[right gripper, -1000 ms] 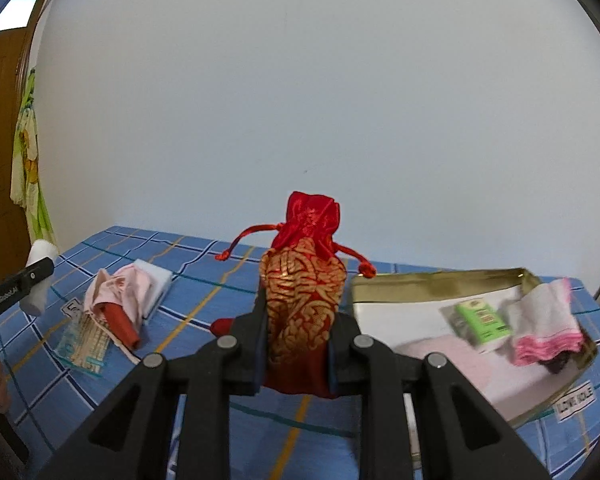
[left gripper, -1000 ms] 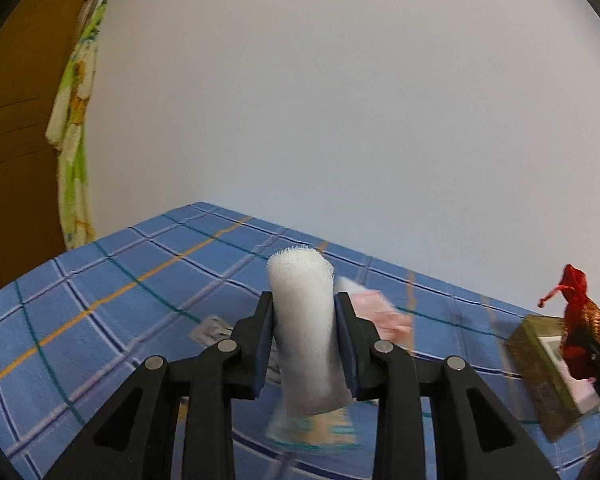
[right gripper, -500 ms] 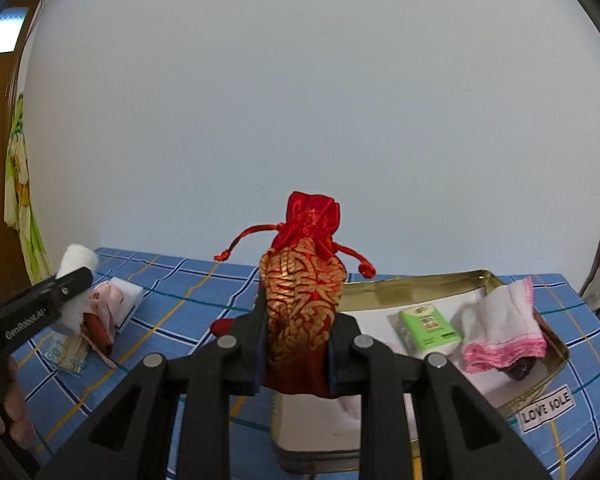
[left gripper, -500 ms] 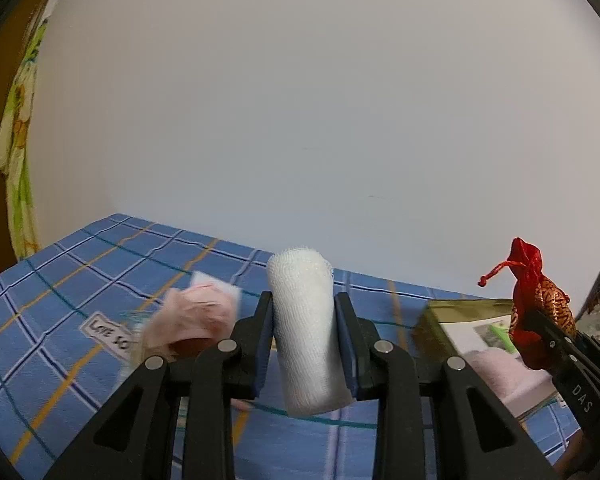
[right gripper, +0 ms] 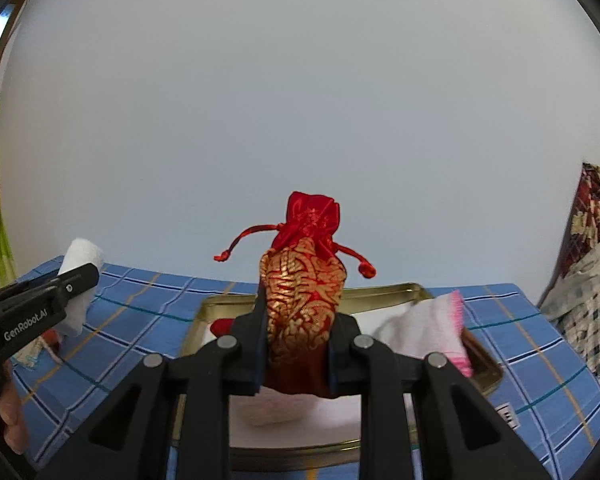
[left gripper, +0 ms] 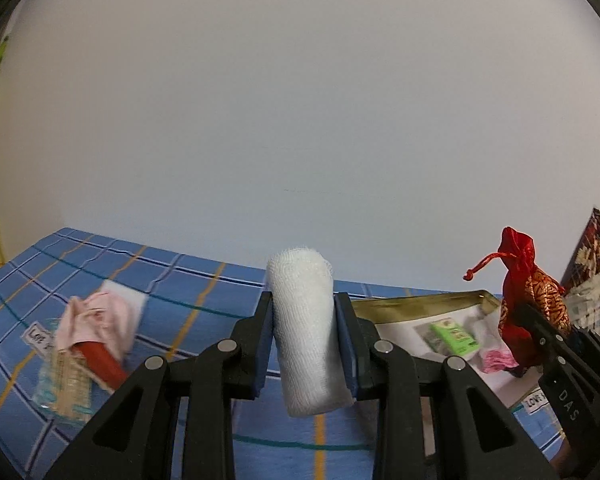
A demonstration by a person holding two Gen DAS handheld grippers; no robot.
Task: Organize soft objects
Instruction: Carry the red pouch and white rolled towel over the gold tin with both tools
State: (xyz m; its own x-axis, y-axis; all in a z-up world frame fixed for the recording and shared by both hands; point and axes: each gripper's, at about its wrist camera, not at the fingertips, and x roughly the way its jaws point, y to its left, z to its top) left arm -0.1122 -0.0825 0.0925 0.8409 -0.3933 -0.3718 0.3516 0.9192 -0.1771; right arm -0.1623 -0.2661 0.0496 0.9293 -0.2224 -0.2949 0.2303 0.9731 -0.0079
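My left gripper [left gripper: 304,316] is shut on a white rolled towel [left gripper: 306,332], held upright above the blue plaid cloth, left of the gold tin tray [left gripper: 412,305]. My right gripper [right gripper: 298,320] is shut on a red and gold drawstring pouch [right gripper: 304,296], held upright over the tray [right gripper: 380,290]. In the tray lie a green packet [left gripper: 454,334], a white cloth with pink trim [right gripper: 428,332] and a pale pink item [right gripper: 292,410]. The pouch [left gripper: 528,300] and the towel [right gripper: 80,268] each show in the other wrist view.
A pile with a pink cloth [left gripper: 96,322], a red tube [left gripper: 102,364] and a clear packet [left gripper: 64,384] lies on the blue plaid cloth [left gripper: 180,276] at the left. Patterned fabric [right gripper: 592,280] hangs at the right edge. A white wall stands behind.
Both grippers have moved right with their loads. The right gripper now holds the pouch over the tray; the left gripper with the towel has come closer to the tray.
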